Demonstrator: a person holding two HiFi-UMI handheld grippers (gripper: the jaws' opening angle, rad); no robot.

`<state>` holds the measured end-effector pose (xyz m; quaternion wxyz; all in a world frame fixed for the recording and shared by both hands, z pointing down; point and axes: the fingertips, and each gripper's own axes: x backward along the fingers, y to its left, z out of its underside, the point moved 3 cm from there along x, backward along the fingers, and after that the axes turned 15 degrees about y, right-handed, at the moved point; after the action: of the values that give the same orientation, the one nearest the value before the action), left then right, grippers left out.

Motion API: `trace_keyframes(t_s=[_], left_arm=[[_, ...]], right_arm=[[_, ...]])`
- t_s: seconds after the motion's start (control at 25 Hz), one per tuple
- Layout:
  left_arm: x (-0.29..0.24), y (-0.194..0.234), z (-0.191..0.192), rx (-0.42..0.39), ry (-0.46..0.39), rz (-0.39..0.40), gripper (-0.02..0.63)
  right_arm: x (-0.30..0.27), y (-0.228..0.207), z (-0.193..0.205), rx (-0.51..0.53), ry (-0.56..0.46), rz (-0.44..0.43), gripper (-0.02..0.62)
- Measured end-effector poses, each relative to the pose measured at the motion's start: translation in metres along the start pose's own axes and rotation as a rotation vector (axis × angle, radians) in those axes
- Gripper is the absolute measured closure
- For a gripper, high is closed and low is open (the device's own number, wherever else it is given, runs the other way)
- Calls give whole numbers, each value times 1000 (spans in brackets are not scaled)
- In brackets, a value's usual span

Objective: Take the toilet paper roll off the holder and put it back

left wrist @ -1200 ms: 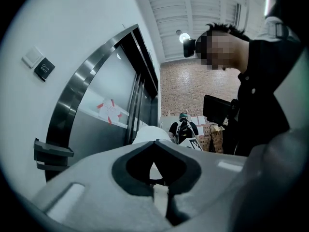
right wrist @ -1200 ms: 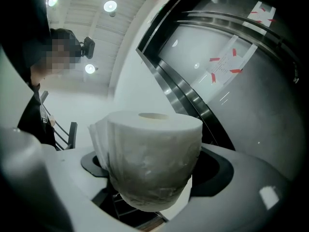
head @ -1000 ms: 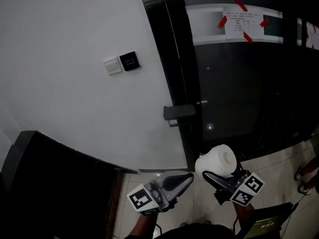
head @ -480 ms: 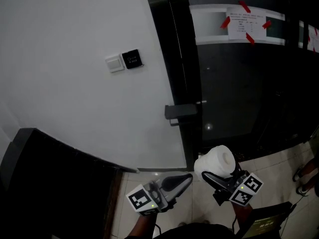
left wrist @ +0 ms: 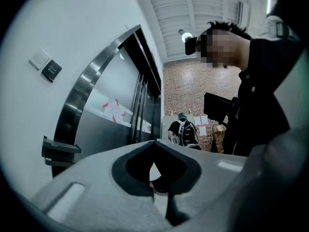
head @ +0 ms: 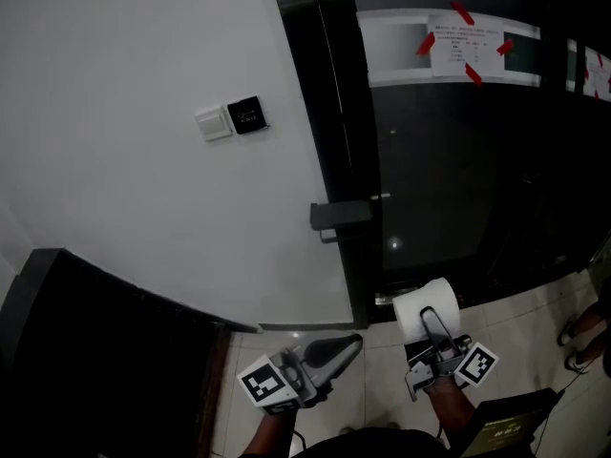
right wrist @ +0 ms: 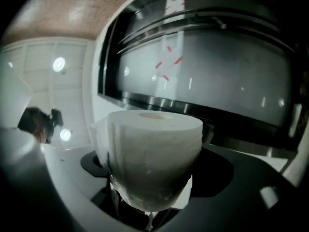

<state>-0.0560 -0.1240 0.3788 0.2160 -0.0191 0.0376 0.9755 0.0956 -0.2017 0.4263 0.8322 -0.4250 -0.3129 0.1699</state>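
Right gripper (right wrist: 153,151): 2 grey jaws, 1 on each side of the roll, pressing on it.
Toilet paper roll (right wrist: 149,173): white, gripped by its curved wall; the flat end with the core hole faces up.
Behind the roll: dark glass door (right wrist: 217,76) in a metal frame (right wrist: 159,103), with red tape strips (right wrist: 170,62) on it.
Far left: white ceiling with round lights (right wrist: 59,64) lit.
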Motion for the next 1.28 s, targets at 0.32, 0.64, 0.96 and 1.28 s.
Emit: trace_keyframes(t_s=[0.32,0.64,0.96,1.28], left_arm=[[0,3,4,13,8,-4,609],[4,12,18,53,32,-23,609],[16,35,32,105,41,-56,609],[32,62,33,128,43,-100,609]], right_arm=[[13,-22,-1,-121,-77,33,140],[1,-60,-9,-174,-141,101,139],[-47,-150,-44,-175,-178,236,140],[-97,-227,-85,-219,-218,328,140]])
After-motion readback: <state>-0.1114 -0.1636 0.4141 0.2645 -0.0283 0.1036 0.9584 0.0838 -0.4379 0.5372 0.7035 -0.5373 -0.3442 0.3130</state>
